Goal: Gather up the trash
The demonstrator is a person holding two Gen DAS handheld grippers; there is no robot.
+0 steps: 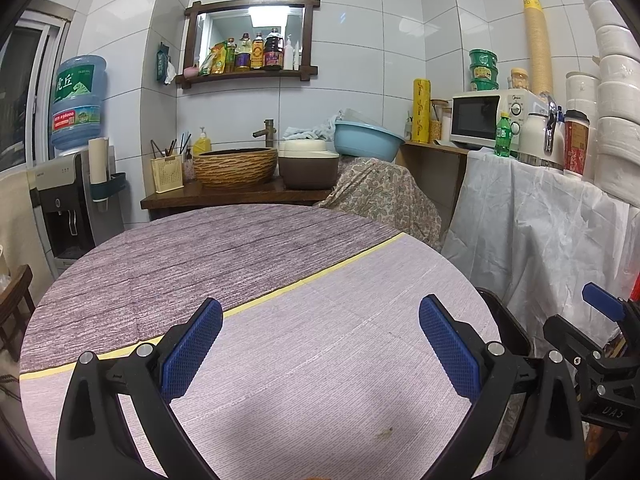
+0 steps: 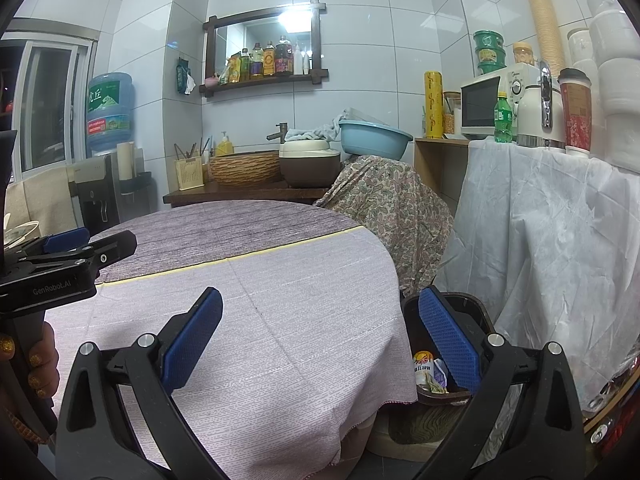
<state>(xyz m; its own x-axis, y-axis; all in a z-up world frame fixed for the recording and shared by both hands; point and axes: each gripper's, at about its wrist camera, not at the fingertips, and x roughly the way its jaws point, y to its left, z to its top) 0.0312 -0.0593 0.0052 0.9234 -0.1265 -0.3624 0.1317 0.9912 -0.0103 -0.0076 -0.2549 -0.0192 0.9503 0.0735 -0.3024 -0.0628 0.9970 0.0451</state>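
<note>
**Both grippers empty over the round surface, trash sits in the bin**

Left gripper (image 1: 320, 354) w/ blue pads spread wide apart, nothing between them, hovering above the pale half of the tablecloth (image 1: 320, 360). Right gripper (image 2: 320, 354) same story: pads well apart, holding nothing, positioned over the cloth's right-hand edge where it drapes off the round surface (image 2: 248, 288). Its right pad overlaps the view of a dark trash bin (image 2: 476, 312) standing on the floor just beside the surface. Inside the bin: trash (image 2: 428, 372), incl. a printed wrapper or cup and some crumpled bits, partly hidden behind the pad.

In the right wrist view the left gripper shows at the left edge, a hand (image 2: 38, 356) w/ gold-painted nails round its handle.

Cloth is two-tone, darker grey far half, pale near half, yellow stripe (image 1: 280, 290) btwn them. No loose items seen on it.

Beyond: wooden counter w/ woven basin (image 1: 236, 166), blue plastic basin (image 1: 366, 140) atop a floral-covered heap, microwave (image 1: 492, 120) & green bottle (image 1: 504, 136) on a white-draped shelf, water dispenser (image 1: 76, 184) at left.
</note>
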